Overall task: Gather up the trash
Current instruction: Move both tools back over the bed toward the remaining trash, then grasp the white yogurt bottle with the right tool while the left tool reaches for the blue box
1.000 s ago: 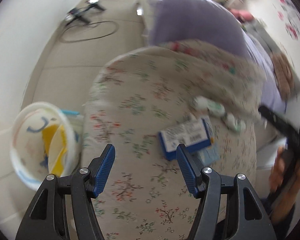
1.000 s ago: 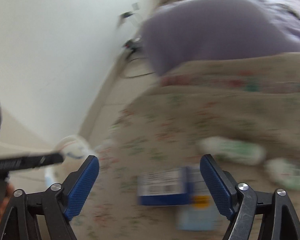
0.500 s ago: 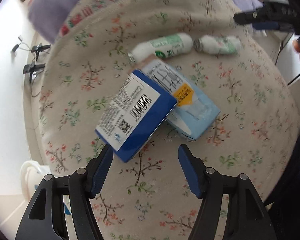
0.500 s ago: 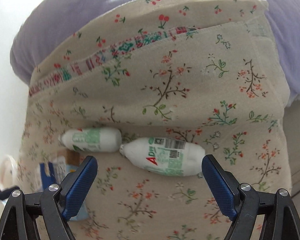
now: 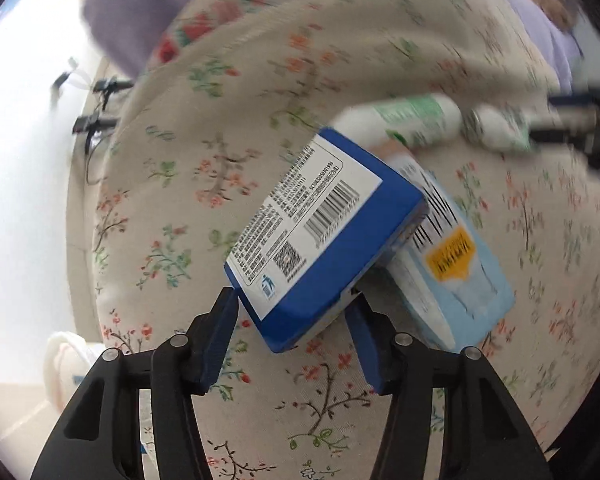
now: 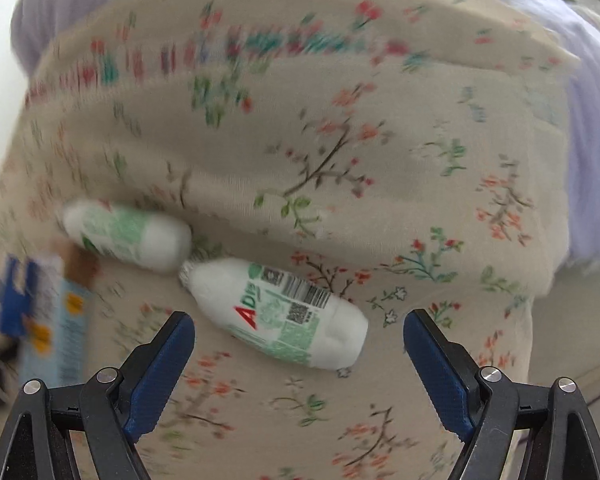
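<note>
Since the earlier frames the floral bedcover (image 5: 228,152) has been closed on by both grippers, and the left gripper (image 5: 292,312), jaws just narrowed, now brackets the near corner of the blue box (image 5: 324,236); firm clamping cannot be confirmed. Counted on the cover: one blue box, one pale-blue pack (image 5: 456,276) under it, two white bottles. The right gripper (image 6: 300,332), pointed steeply down with jaws wide apart, is held over the nearer bottle (image 6: 284,312), untouched; the second bottle (image 6: 128,236) lies just beyond.
</note>
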A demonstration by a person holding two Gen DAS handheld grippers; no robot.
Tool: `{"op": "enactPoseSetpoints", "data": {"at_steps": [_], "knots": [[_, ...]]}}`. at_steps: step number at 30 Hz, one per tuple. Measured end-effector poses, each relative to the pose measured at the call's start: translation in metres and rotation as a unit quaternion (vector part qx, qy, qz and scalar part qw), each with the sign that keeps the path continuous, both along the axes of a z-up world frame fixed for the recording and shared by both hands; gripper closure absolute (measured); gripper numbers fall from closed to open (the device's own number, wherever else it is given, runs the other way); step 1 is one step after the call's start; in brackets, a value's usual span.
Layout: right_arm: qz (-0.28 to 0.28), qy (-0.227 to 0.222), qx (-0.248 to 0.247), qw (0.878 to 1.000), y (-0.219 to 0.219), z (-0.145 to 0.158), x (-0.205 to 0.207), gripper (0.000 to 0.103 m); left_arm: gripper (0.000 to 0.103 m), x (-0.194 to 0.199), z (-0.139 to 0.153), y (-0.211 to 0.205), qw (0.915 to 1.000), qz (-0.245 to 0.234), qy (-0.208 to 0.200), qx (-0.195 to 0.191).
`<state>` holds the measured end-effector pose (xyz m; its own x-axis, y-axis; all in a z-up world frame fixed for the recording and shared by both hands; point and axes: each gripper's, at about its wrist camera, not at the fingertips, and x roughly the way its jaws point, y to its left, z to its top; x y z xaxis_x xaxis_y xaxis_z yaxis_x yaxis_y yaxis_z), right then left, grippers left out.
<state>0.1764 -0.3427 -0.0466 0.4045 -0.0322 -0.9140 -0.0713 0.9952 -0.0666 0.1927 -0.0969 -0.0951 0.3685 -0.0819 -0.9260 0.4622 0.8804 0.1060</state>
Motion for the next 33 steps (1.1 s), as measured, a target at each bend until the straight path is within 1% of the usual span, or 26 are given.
{"op": "enactPoseSetpoints", "data": {"at_steps": [1,2,5,8,9,10,11,12,13,14,15,16,18,19,21,23,25,26,27,29,30,33], "knots": [[0.008,0.007,-0.006,1.0,0.0,-0.006,0.002,0.014,0.047,0.003,0.002,0.001,0.9999,0.007,-0.001,-0.009],[0.014,0.013,-0.017,1.0,0.0,-0.012,0.004,0.014,0.054,0.006,0.006,0.006,0.9997,0.012,-0.002,-0.022],[0.031,0.016,-0.042,0.999,0.003,-0.022,0.006,0.014,0.055,0.014,0.011,0.013,0.9987,0.031,-0.004,-0.04],[0.049,0.013,-0.053,0.997,0.008,-0.027,0.008,0.014,0.055,0.017,0.01,0.016,0.9985,0.038,-0.006,-0.038],[0.054,0.014,-0.055,0.997,0.01,-0.029,0.008,0.014,0.078,0.018,0.009,0.016,0.9985,0.04,-0.008,-0.036],[0.06,0.016,-0.059,0.996,0.015,-0.032,0.01,0.014,0.078,0.019,0.008,0.016,0.9984,0.042,-0.001,-0.038],[0.065,0.018,-0.066,0.996,0.019,-0.035,0.012,0.015,0.081,0.018,0.009,0.019,0.9979,0.047,0.002,-0.044],[0.069,0.019,-0.073,0.995,0.023,-0.038,0.013,0.017,0.085,0.019,0.012,0.022,0.9971,0.052,0.003,-0.054],[0.073,0.021,-0.078,0.994,0.025,-0.04,0.013,0.019,0.091,0.021,0.013,0.023,0.9968,0.053,0.003,-0.06],[0.077,0.022,-0.082,0.993,0.027,-0.042,0.013,0.024,0.103,0.021,0.015,0.023,0.9966,0.053,0.005,-0.064],[0.08,0.02,-0.086,0.993,0.028,-0.042,0.012,0.031,0.103,0.02,0.017,0.024,0.9961,0.053,0.006,-0.07],[0.082,0.019,-0.088,0.993,0.029,-0.042,0.012,0.034,0.103,0.02,0.019,0.025,0.9954,0.054,0.006,-0.078],[0.082,0.019,-0.088,0.993,0.031,-0.043,0.012,0.051,0.103,0.019,0.019,0.025,0.995,0.057,0.012,-0.081],[0.083,0.021,-0.085,0.993,0.031,-0.044,0.012,0.052,0.103,0.012,0.021,0.022,0.9948,0.059,0.014,-0.082],[0.088,0.022,-0.089,0.992,0.034,-0.045,0.012,0.055,0.102,0.019,0.02,0.027,0.9932,0.071,0.022,-0.089],[0.09,0.025,-0.083,0.992,0.038,-0.045,0.009,0.058,0.101,0.025,0.022,0.036,0.9902,0.081,0.034,-0.108],[0.084,0.029,-0.069,0.994,0.039,-0.039,0.009,0.062,0.097,0.026,0.031,0.042,0.9876,0.085,0.032,-0.127],[0.079,0.028,-0.057,0.995,0.038,-0.034,0.007,0.063,0.083,0.027,0.033,0.044,0.9875,0.085,0.028,-0.13],[0.075,0.028,-0.048,0.996,0.036,-0.03,0.005,0.065,0.059,0.028,0.033,0.046,0.9877,0.088,0.024,-0.127],[0.065,0.031,-0.024,0.997,0.031,-0.023,0.001,0.069,0.036,0.031,0.032,0.05,0.9878,0.102,0.009,-0.117],[0.059,0.033,-0.016,0.998,0.031,-0.02,-0.002,0.069,0.035,0.034,0.031,0.051,0.9876,0.11,0.003,-0.112],[0.047,0.032,0.008,0.998,0.028,-0.011,-0.013,0.069,0.035,0.041,0.021,0.048,0.9868,0.112,0.022,-0.114]]}}
